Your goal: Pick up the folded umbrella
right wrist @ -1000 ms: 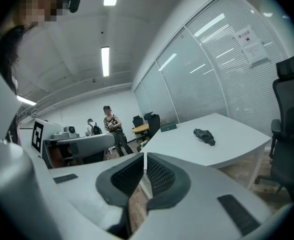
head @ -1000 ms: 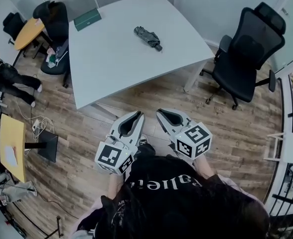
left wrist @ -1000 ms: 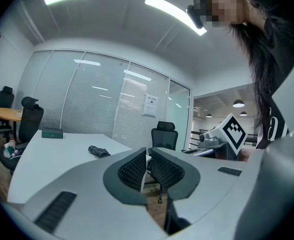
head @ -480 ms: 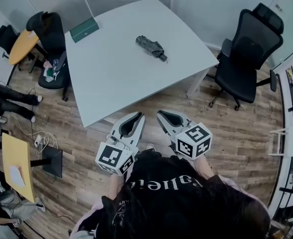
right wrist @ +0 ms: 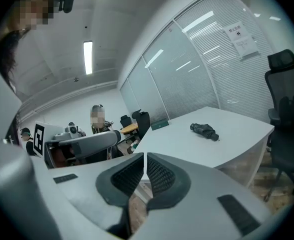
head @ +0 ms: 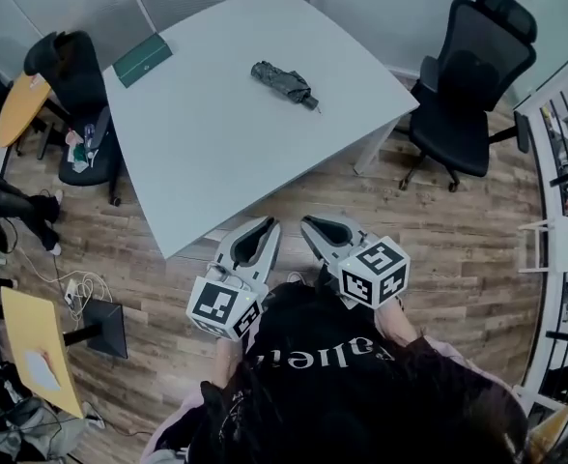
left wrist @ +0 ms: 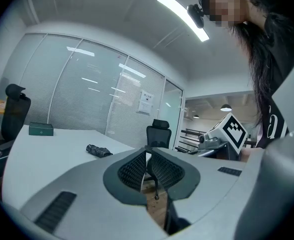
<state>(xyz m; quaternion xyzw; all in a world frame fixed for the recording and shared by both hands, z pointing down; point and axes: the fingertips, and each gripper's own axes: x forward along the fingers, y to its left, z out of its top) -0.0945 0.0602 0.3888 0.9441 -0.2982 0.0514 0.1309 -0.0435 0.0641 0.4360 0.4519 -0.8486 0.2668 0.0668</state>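
The folded umbrella, dark grey and rolled up, lies on the far half of the white table. It also shows as the small dark umbrella in the left gripper view and the umbrella in the right gripper view. My left gripper and right gripper are held side by side over the wooden floor, short of the table's near edge and well away from the umbrella. Both have their jaws shut with nothing between them, as seen at the left gripper and the right gripper.
A green box lies at the table's far left corner. A black office chair stands right of the table and another dark chair at its left. A small yellow table, cables and a shelf rack edge the room.
The table and umbrella have drawn nearer to both grippers and the view has swung slightly. Both grippers stay shut and side by side in front of the person.
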